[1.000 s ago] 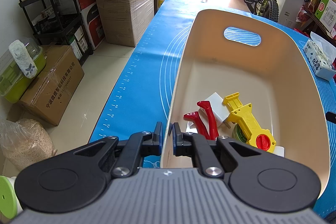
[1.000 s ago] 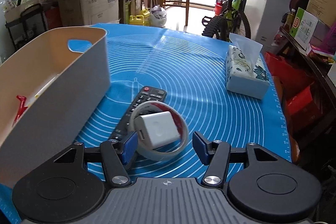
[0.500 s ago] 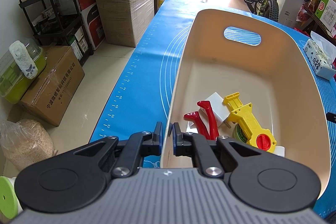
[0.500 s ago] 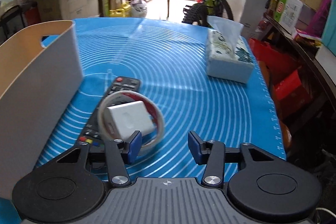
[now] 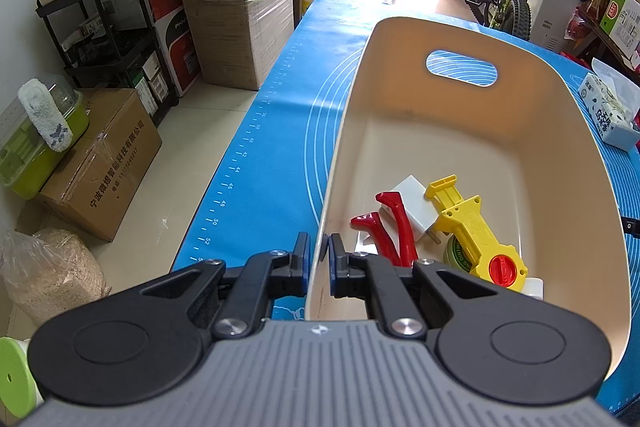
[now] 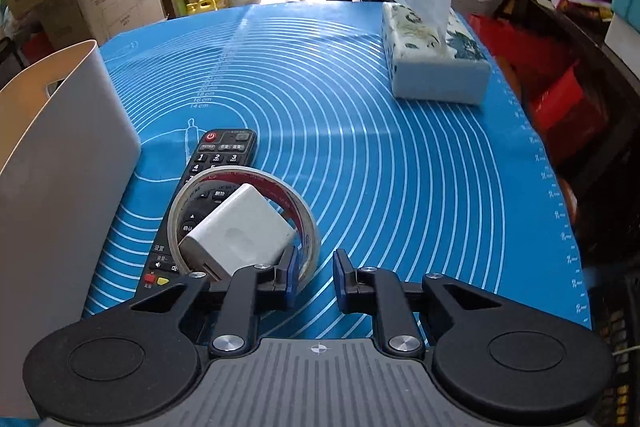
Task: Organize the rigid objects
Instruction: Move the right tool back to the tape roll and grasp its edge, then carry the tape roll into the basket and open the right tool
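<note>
My left gripper is shut on the near left wall of the cream bin. The bin holds red-handled pliers, a yellow tool with a red knob, a white block and a green tape roll. In the right wrist view the bin stands at the left. A clear tape roll with a white charger inside lies on a black remote. My right gripper is open; its left finger reaches inside the roll's right rim.
A tissue box sits at the far right of the blue mat. Left of the table are cardboard boxes, a black shelf and floor. Red crates and shelves stand right of the table.
My right gripper has narrowed and shifted right, from straddling the whole tape roll to straddling its right rim. The left gripper and bin have not moved.
</note>
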A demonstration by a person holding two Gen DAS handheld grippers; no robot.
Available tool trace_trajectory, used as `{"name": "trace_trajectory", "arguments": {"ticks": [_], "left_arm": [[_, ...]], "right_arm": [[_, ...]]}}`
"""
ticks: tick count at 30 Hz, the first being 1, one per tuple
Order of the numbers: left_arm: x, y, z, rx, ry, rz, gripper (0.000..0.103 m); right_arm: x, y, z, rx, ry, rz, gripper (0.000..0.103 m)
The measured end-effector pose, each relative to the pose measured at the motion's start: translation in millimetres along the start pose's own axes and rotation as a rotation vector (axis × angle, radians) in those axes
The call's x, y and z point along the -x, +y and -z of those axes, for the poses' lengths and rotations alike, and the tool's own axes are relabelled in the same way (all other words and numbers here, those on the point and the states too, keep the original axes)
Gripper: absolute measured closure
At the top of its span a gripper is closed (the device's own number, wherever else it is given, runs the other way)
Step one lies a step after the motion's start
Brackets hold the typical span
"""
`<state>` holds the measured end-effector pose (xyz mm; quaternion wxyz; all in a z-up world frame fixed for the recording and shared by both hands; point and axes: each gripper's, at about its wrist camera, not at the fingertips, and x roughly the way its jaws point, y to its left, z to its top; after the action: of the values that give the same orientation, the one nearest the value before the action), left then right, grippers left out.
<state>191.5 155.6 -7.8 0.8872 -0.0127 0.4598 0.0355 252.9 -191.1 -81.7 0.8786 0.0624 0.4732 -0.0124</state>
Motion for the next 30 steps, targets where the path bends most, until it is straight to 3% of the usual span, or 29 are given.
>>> {"name": "trace_trajectory", "arguments": {"ticks": [7,9,15,21,30], "left_arm": [[0,0,0,0.001,0.000,0.000,0.092],[0,0,0,0.001,0.000,0.000,0.092],[0,0,0,0.000,0.000,0.000,0.092],[0,0,0,0.001,0.000,0.000,0.092],[0,1,0,0.000,0.001,0.000,0.092]], "right_arm": [[-8,-7,-1,-0.081,0.047,-0.036,0.066],[-7,-6,0,-0.075,0.045,-0.051,0.083],[7,-8,4,-0.067,-0.044,-0.029,0.087],[31,-1,1,0.025,-0.138,0.002,0.087],[59,19,-11,0.092,-0.217,-0.009,0.087]]}}
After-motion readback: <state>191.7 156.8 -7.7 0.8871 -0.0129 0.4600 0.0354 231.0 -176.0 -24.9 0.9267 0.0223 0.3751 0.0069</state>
